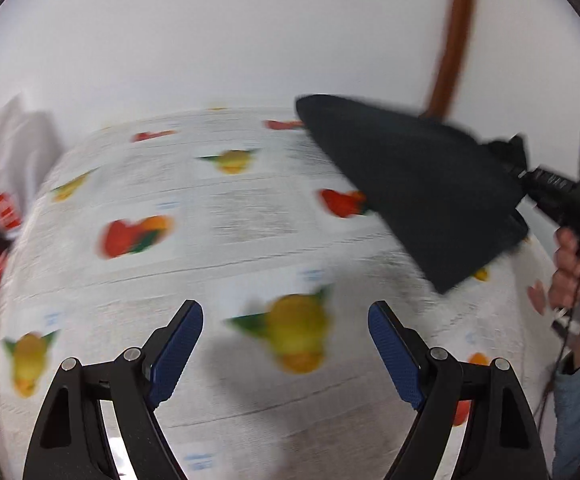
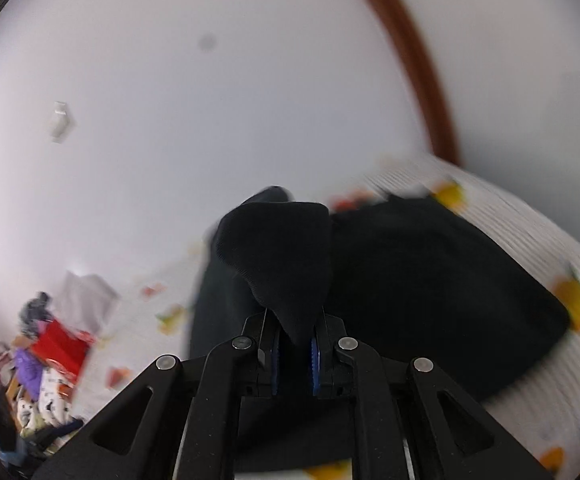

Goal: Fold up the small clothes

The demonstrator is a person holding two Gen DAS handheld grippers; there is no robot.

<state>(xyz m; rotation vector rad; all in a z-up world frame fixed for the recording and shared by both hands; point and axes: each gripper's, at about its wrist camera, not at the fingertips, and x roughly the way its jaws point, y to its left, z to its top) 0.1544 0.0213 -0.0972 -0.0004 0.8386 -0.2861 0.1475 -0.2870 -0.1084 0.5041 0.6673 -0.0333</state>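
A black garment hangs spread in the air above a white cloth with fruit prints. My right gripper holds it by one edge at the right of the left wrist view. In the right wrist view the right gripper is shut on a fold of the black garment, and the rest of the fabric drapes over the printed cloth. My left gripper stands open above the printed cloth with nothing between its blue pads. Both views are motion-blurred.
A pile of colourful clothes and a red item lies at the left end of the surface, with white fabric behind it. A brown curved bar rises against the pale wall. A person's hand and blue sleeve hold the right gripper.
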